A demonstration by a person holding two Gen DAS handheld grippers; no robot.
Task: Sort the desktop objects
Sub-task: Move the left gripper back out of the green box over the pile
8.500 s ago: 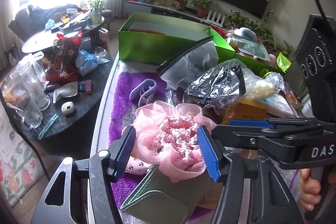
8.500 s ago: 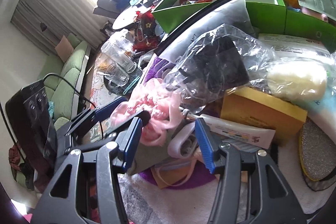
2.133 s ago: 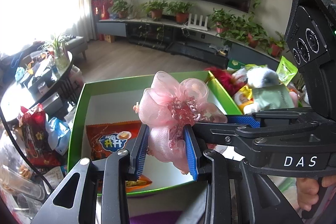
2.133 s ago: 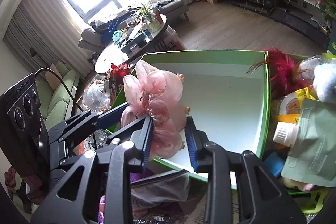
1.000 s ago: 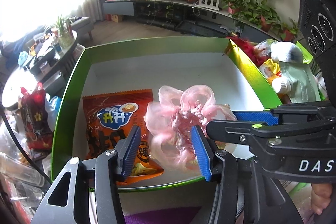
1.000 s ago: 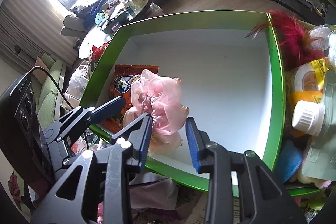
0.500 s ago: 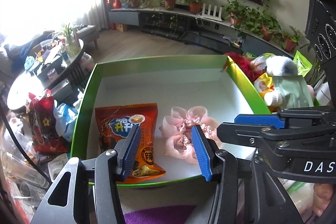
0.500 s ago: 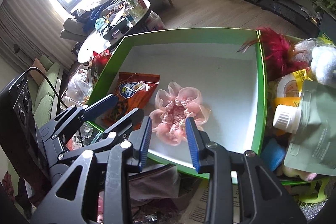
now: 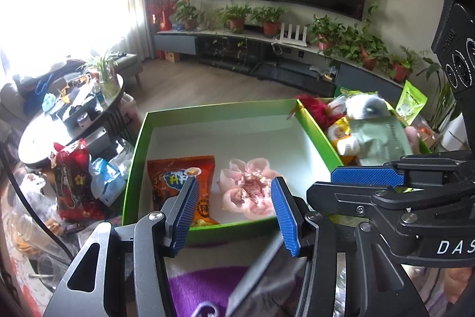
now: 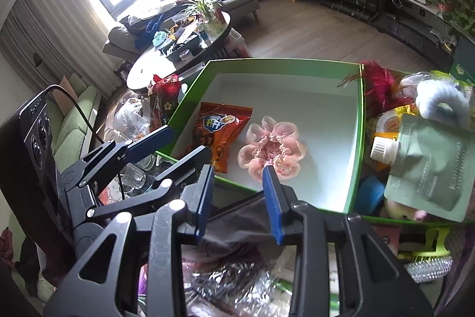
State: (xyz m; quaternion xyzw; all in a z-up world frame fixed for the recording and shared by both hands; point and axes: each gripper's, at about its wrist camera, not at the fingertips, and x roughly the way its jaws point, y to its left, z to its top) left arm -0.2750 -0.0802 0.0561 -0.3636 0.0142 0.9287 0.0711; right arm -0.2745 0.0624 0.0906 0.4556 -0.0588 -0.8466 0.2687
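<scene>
Left gripper (image 9: 234, 213) spread, empty. Right gripper (image 10: 239, 198) spread, empty, just beside it. Both above near rim of green box (image 9: 207, 230). Pink flower (image 9: 248, 192) lies flat on box floor, beside orange snack bag (image 9: 181, 180). Right compartment packed: pouch (image 10: 430, 165), feathers (image 10: 380, 85).

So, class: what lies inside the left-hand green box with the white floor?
Inside the green box lie an orange snack packet and a pink fabric flower, side by side. Anything beneath them is covered.
</scene>
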